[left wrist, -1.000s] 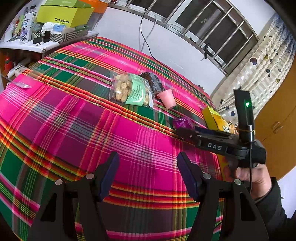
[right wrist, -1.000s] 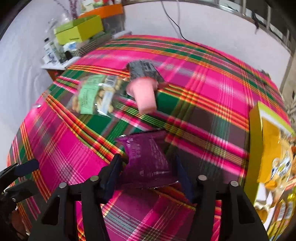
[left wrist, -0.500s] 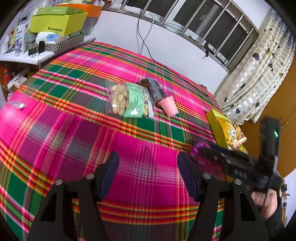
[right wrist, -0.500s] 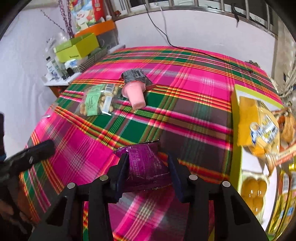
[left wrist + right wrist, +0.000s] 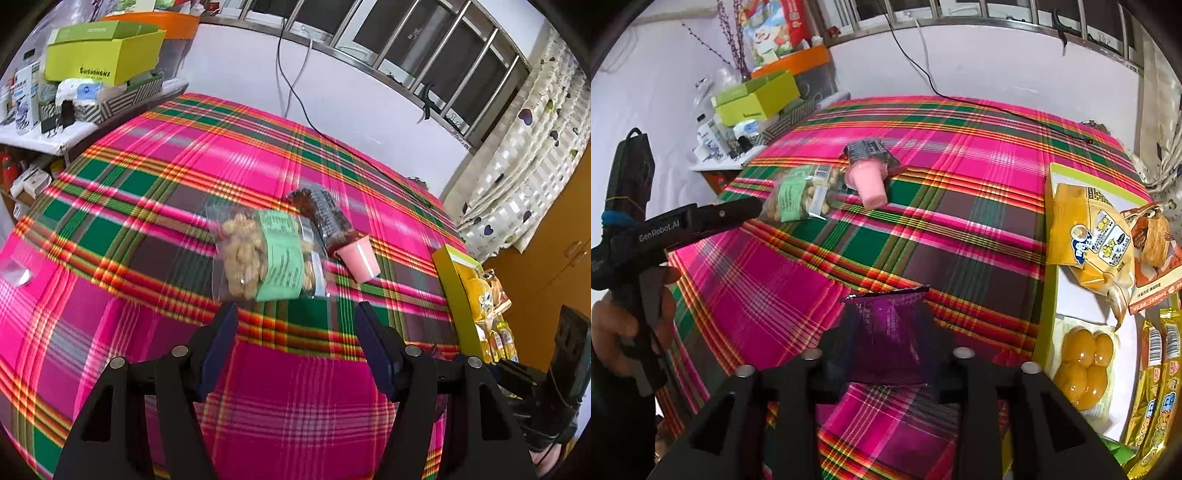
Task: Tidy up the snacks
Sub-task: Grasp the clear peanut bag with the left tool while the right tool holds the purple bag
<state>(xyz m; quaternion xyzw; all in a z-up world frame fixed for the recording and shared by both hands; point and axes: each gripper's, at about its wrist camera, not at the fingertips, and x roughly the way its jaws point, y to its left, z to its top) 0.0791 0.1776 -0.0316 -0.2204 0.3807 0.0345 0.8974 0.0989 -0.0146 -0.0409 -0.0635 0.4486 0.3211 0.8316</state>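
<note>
My right gripper (image 5: 888,332) is shut on a purple snack packet (image 5: 886,341) and holds it above the plaid cloth, left of the yellow-green snack box (image 5: 1051,229). My left gripper (image 5: 293,332) is open and empty, hovering just short of a clear bag of peanuts with a green label (image 5: 264,254). Behind the bag lie a dark snack bar (image 5: 325,218) and a pink cup (image 5: 360,256) on its side. The peanut bag (image 5: 801,195), pink cup (image 5: 868,182) and dark bar (image 5: 868,149) also show in the right wrist view.
The box holds a yellow chip bag (image 5: 1093,236), an orange packet (image 5: 1152,243), yellow jellies (image 5: 1084,369) and gold packets (image 5: 1156,387). A cluttered side shelf with a green carton (image 5: 99,55) stands at the far left. A black cable (image 5: 295,96) hangs on the wall.
My right gripper has lifted the purple packet off the cloth and drawn back toward the box. My left gripper has moved forward toward the peanut bag, staying open.
</note>
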